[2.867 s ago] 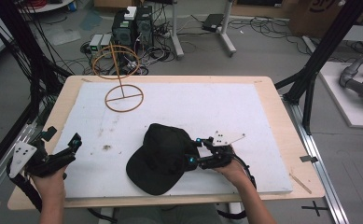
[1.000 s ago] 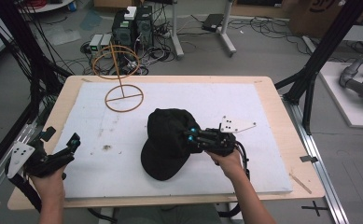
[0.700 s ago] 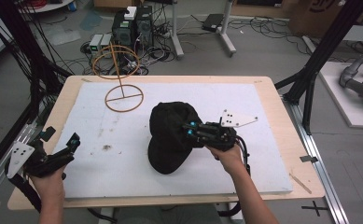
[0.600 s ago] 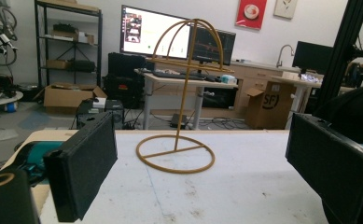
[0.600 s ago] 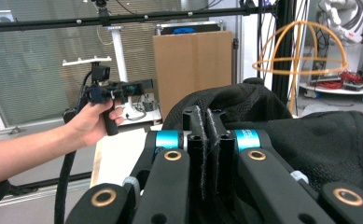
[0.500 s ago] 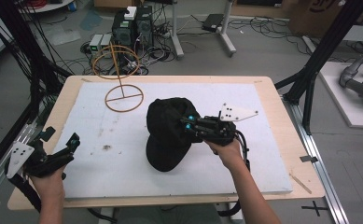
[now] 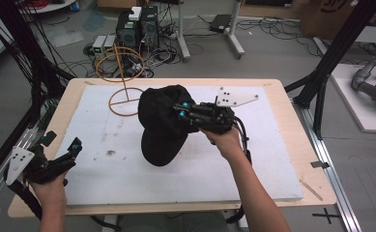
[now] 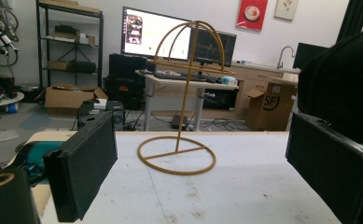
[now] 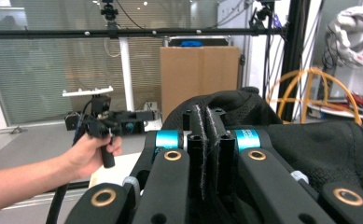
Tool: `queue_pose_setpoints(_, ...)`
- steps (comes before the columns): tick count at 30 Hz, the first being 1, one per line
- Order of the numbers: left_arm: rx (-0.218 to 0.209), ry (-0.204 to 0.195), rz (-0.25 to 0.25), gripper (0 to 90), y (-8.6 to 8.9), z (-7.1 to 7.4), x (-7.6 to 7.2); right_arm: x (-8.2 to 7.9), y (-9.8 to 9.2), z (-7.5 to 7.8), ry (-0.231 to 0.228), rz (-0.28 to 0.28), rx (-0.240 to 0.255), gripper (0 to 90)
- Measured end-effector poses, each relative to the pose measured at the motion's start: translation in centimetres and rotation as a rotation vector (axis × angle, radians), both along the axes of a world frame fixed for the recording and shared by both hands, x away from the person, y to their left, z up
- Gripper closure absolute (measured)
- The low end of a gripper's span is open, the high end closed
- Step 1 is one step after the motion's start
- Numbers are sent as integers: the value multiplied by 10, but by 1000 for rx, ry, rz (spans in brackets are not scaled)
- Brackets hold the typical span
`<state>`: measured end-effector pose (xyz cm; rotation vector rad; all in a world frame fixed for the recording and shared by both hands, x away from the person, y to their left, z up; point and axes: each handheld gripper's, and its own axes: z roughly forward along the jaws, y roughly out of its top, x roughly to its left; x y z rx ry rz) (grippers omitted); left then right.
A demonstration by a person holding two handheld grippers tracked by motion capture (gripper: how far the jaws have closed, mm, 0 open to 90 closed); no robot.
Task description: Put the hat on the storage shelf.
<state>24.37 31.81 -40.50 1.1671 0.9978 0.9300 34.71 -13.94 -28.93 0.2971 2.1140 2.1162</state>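
Observation:
A black cap hangs above the white mat, with my right gripper shut on its fabric. In the right gripper view the two jaws pinch a fold of the cap between them. A gold wire hat stand stands at the back left of the table, just left of the cap, and it also appears straight ahead as the stand in the left gripper view. My left gripper rests open at the front left corner, nothing between its jaws. The cap's edge is at the right.
The white mat covers the wooden table. Black frame posts rise to the right and left. Cables and boxes lie on the floor behind the table. A small dark mark sits on the mat near my left gripper.
My right gripper has lifted the cap off the mat and carried it back and left toward the wire stand. The left gripper has stayed put and open.

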Motion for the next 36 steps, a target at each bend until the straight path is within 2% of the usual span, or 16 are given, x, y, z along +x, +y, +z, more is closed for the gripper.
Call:
queue_pose_setpoints(2, 0, -2, 0, 92, 0, 0, 0, 3, 10, 12, -17, 12, -5, 881)
queue_pose_setpoints(3, 0, -1, 0, 92, 0, 0, 0, 3, 10, 12, -17, 12, -5, 881)
queue_pose_setpoints(9, -3, -6, 2, 91, 1, 1, -1, 12, 36, 38, -56, 41, -10, 882)
queue_pose_setpoints(15, -8, -8, 8, 92, 4, 0, -3, 20, 57, 50, -61, 61, -6, 888)
queue_pose_setpoints(19, -6, -7, 13, 92, 6, 0, -4, 23, 67, 53, -65, 63, -26, 890)
queue_pose_setpoints(31, -12, -6, 21, 92, 10, -1, -7, 34, 83, 60, -70, 38, -30, 900)
queue_pose_setpoints(36, -17, -6, 25, 92, 11, -1, -7, 40, 91, 68, -75, 32, -28, 900)
